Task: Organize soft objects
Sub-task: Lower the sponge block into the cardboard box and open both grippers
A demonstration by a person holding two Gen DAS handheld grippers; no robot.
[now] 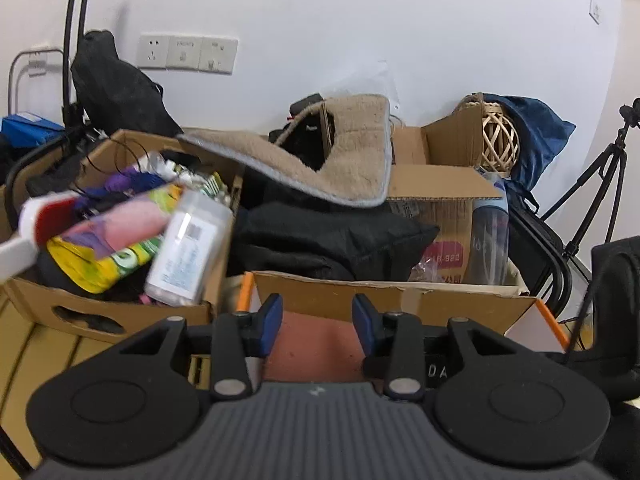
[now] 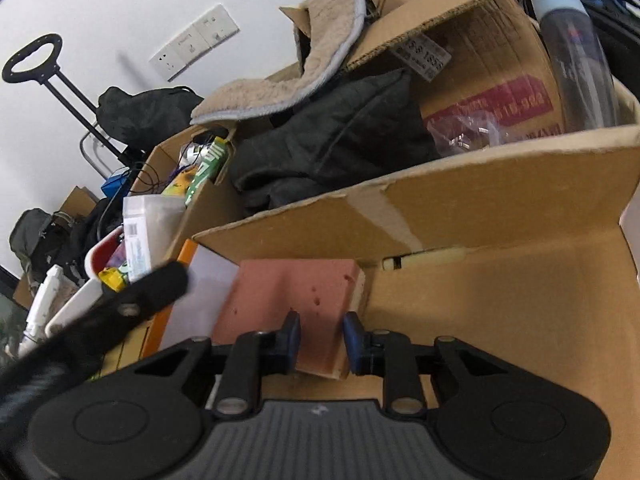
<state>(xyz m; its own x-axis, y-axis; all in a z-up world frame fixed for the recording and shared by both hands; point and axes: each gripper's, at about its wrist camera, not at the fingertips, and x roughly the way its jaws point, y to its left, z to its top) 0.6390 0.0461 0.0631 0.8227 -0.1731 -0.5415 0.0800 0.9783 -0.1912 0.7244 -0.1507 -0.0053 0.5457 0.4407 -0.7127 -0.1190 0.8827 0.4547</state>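
Note:
A pink sponge block [image 2: 296,300] lies in an open cardboard box [image 2: 500,312], against its back flap. My right gripper [image 2: 322,340] is shut on the sponge's near end, with a blue pad on each side of it. In the left wrist view the same pink sponge [image 1: 316,340] shows behind and below my left gripper [image 1: 318,320], whose blue pads stand apart with nothing between them. The left gripper's black body [image 2: 140,300] appears blurred at the left of the right wrist view. Behind the box, a beige fleece mat [image 1: 348,160] drapes over a black cushion [image 1: 332,240].
A second cardboard box [image 1: 120,316] on the left holds a clear plastic jar [image 1: 188,248], colourful packets and cables. Further back are a printed carton [image 1: 444,208], a dark bottle [image 1: 490,240], a wicker ball [image 1: 500,144], a tripod [image 1: 600,184] and a white wall with sockets [image 1: 188,54].

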